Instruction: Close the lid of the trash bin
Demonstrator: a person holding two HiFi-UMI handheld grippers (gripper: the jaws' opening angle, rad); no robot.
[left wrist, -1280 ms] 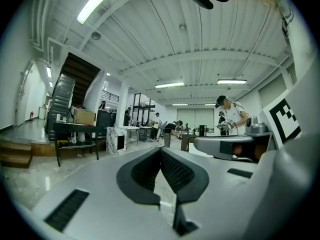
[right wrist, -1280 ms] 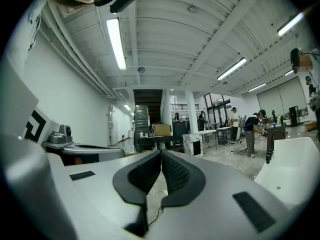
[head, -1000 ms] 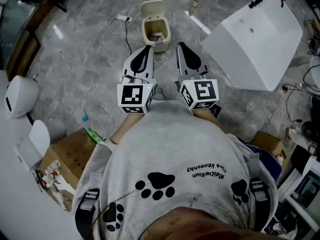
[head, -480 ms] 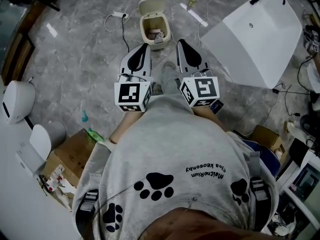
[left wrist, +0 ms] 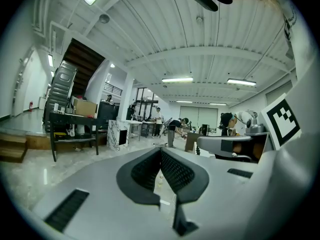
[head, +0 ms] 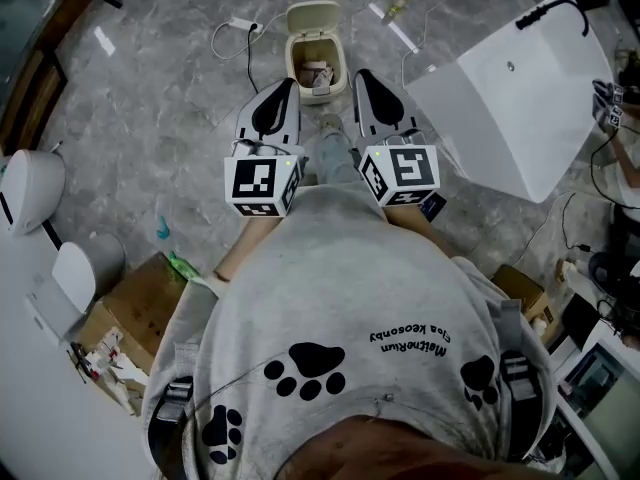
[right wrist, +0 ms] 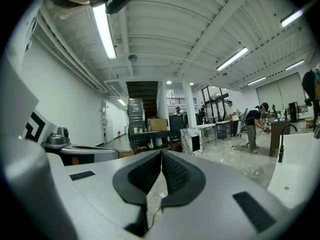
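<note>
Head view: trash bin (head: 318, 63) ahead of right claw (head: 362, 78).

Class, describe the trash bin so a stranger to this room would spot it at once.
From the big white basin on the grey marble floor, look left. There stands a small beige trash bin. Unlike the white cable and little bottle nearby, it is a box with its lid tipped up and rubbish inside.

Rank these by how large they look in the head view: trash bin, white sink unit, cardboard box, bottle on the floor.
1. white sink unit
2. cardboard box, though it lies nearer the camera and is partly hidden, so unsure against the bin
3. trash bin
4. bottle
</note>
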